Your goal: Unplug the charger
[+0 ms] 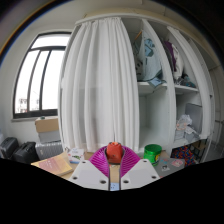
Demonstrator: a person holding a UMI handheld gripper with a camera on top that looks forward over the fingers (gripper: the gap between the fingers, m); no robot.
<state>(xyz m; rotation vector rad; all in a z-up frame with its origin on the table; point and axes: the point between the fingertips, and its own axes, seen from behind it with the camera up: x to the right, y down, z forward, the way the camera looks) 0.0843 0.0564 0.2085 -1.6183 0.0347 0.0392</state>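
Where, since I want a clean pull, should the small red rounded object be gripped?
Probably across its two flanks, approaching straight on: the small red rounded object stands upright between the fingers, its flanks facing their pink pads. Whether it is the charger is unclear.

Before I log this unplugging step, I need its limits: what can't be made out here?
- Red object in the gripper view: sits between the tool pads; identity and contact unclear, too small.
- Socket and cable: none visible.
- Green item beyond the tool: too small to identify.
- Shelf contents: tiny.
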